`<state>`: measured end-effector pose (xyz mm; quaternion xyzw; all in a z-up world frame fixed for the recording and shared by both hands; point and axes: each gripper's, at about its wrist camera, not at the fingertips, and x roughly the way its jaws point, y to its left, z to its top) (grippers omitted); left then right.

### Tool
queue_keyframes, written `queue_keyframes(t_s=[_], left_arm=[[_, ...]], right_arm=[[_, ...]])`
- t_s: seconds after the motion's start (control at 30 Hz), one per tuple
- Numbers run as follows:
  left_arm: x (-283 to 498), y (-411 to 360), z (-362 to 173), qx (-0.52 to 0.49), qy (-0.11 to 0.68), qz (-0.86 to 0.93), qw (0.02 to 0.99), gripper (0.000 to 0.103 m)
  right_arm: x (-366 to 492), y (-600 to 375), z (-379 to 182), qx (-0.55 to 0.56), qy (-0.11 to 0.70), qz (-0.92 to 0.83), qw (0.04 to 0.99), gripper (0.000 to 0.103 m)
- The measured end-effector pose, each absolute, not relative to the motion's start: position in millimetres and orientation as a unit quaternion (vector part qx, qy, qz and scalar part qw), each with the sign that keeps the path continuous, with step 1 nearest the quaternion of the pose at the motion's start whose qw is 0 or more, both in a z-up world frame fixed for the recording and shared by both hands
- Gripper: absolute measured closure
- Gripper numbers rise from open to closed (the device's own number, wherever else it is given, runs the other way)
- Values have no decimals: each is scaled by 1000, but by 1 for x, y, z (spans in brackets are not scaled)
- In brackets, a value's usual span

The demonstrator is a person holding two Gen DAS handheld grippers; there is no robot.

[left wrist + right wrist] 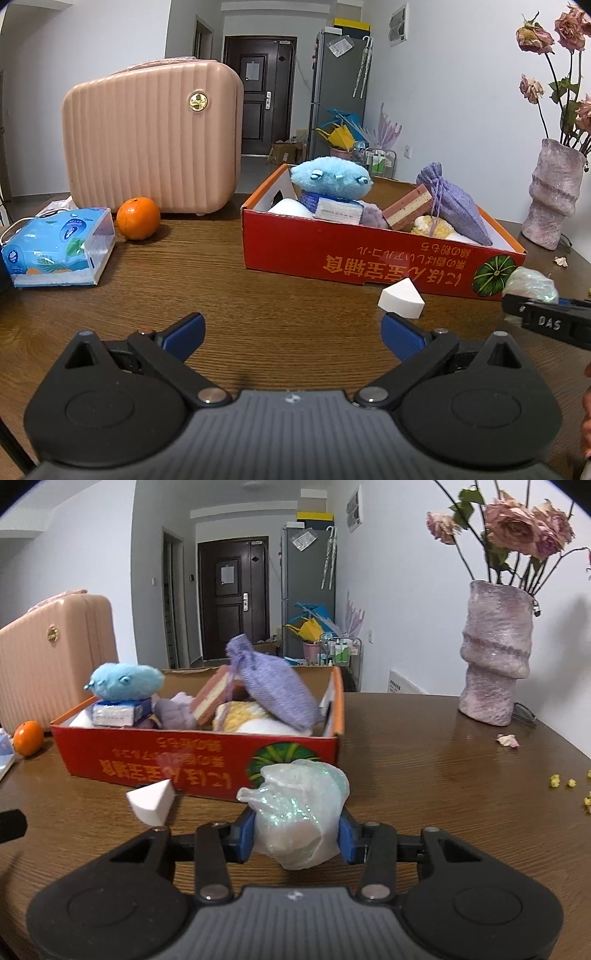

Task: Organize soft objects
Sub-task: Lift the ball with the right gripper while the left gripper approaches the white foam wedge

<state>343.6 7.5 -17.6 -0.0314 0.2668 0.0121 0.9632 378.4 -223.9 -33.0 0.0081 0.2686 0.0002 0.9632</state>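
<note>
Right gripper (297, 836) squeezing crinkly glittering pouch (297, 812) between blue pads, left gripper (293, 330) hovering wide open, white wedge sponge (402, 298) lying before red cardboard box (369, 258).

One red box (147, 753), one orange (138, 218), one vase (495, 653), perhaps six soft items inside.

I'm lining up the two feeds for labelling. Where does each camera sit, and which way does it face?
Left wrist: sits on the left claw, low over the table, facing the red box and pink case; its own open fingers show, empty.
Right wrist: sits on the right claw, facing the box's front and the vase; its pads squeeze a glittery bag.
Shared: red box, blue plush, white wedge sponge, orange, and the bag.
</note>
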Motion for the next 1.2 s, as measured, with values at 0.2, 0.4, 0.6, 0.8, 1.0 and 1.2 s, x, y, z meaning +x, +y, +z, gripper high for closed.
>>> queue_keyframes(t_s=[0.2, 0.4, 0.6, 0.8, 1.0, 1.2], left_arm=[[346, 2, -19, -23, 269, 6, 963, 0], [356, -9, -20, -25, 274, -1, 961, 0], [370, -31, -22, -18, 279, -16, 960, 0], [388, -50, -24, -20, 292, -27, 956, 0], [408, -64, -28, -19, 306, -32, 951, 0], [423, -75, -33, -8, 318, -29, 948, 0]], right_arm=[[381, -248, -33, 14, 266, -19, 964, 60], [384, -269, -34, 16, 264, -36, 964, 60], [387, -286, -35, 19, 264, -49, 963, 60], [390, -295, -35, 19, 263, -54, 963, 60], [390, -296, -36, 23, 264, -49, 963, 60], [391, -296, -36, 28, 265, -48, 963, 59]])
